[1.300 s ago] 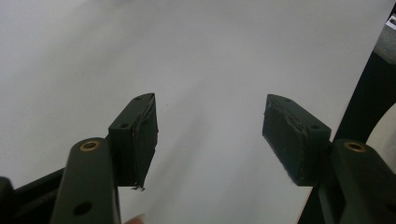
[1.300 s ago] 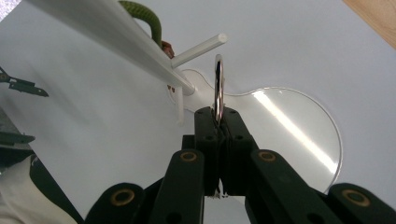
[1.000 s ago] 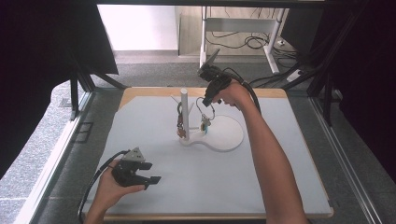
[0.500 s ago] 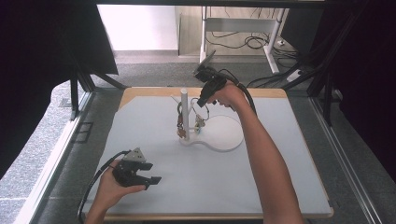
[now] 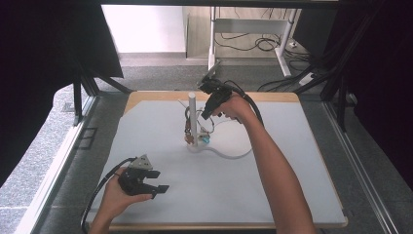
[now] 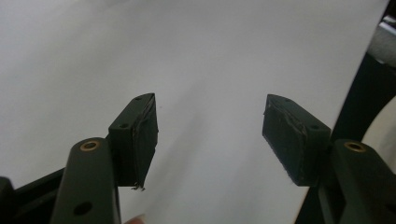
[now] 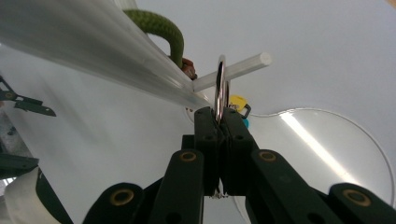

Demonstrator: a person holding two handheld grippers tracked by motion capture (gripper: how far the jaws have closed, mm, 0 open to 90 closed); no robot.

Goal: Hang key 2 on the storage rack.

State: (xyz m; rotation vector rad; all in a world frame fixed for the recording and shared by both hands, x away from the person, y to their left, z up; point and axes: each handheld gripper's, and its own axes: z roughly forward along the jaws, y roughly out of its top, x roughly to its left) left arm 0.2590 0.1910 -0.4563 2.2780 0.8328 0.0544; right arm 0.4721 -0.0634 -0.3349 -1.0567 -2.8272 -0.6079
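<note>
We see the tabletop under a white sheet, and near its far middle a clear stand with a rounded flat base and an upright white post. A thin peg sticks out sideways from that post. Our right arm reaches across the sheet to the post. The right gripper is closed tight on a metal ring, which stands edge-on between its tips, threaded on the peg close to the post. A green cord loop hangs on the post just beyond, and small yellow and blue pieces lie at the foot of the post, too small to name. The left gripper rests near the front left of the sheet, jaws wide apart and holding nothing.
</note>
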